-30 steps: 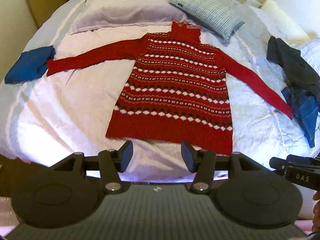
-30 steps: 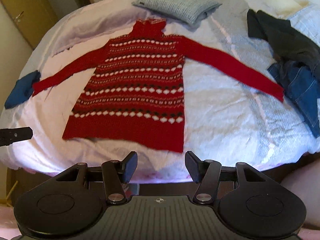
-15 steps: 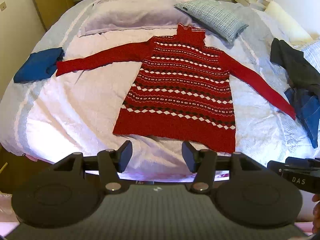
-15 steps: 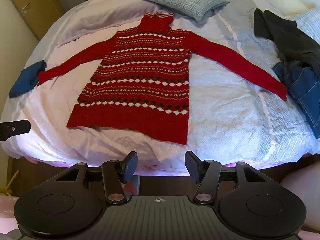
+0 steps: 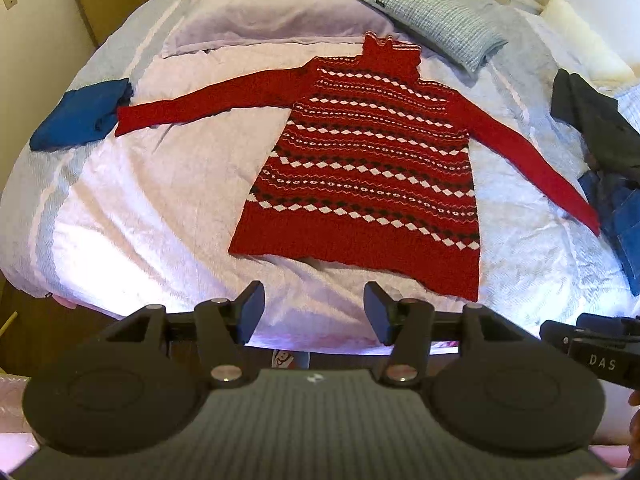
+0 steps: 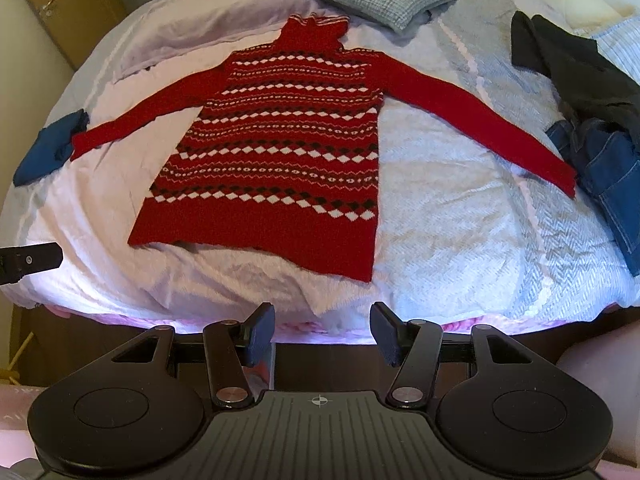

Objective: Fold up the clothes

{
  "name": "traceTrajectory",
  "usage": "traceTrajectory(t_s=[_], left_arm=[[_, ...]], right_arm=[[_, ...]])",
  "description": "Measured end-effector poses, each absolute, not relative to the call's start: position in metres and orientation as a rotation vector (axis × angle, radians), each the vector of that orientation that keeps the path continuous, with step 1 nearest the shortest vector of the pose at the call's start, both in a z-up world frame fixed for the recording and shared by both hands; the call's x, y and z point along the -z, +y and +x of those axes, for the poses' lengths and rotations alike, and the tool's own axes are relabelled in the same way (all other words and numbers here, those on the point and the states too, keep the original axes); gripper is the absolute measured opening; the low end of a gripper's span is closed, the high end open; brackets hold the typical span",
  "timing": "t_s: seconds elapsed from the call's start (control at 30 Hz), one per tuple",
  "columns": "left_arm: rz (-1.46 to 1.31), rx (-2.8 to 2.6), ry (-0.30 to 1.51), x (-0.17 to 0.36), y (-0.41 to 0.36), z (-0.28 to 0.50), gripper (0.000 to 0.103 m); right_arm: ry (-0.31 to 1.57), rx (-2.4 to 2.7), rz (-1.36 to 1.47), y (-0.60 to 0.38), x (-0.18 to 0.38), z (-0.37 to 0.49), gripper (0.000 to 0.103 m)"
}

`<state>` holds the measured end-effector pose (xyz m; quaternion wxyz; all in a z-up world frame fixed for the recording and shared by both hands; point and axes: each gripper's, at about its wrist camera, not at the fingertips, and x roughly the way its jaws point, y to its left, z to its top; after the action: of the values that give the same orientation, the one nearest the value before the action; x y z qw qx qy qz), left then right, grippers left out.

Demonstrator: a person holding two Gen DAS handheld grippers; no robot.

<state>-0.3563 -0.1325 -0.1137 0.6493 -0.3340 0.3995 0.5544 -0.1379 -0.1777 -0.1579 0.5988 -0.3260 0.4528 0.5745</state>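
A red turtleneck sweater [image 5: 368,168] [image 6: 276,152] with white and black diamond bands lies flat on the bed, both sleeves spread wide, hem toward me. My left gripper [image 5: 314,312] hovers open over the bed's near edge, short of the hem, nothing between its fingers. My right gripper [image 6: 322,334] is open too, held above the bed's front edge below the hem's right corner, empty. The right gripper's tip [image 5: 588,340] shows at the right edge of the left wrist view; the left one's tip [image 6: 28,260] shows at the left edge of the right wrist view.
A folded blue garment [image 5: 80,116] lies by the left sleeve's cuff. A dark garment [image 5: 592,120] and blue jeans [image 5: 624,216] are heaped at the right sleeve's end. A checked pillow [image 5: 436,20] and a lilac pillow [image 5: 272,20] lie beyond the collar. The bed [image 5: 152,208] has pale covers.
Both views now look slightly farther up the bed, so the sweater sits a little higher and farther from the fingers. Neither gripper has taken hold of anything.
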Motion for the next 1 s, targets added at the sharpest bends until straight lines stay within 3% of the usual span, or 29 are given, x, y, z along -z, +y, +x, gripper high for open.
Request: traceTrajectory(t_s=[0.53, 1.0], left_arm=[[-0.776, -1.327, 0.894, 0.117, -0.116, -0.356, 0.051], [-0.792, -1.323, 0.833, 0.129, -0.026, -0.362, 0.053]], right_arm=[[1.038, -1.378, -0.757, -0.149, 0.160, -0.137, 0.056], [1.017, -1.334, -0.691, -0.083, 0.161, -0.129, 0.056]])
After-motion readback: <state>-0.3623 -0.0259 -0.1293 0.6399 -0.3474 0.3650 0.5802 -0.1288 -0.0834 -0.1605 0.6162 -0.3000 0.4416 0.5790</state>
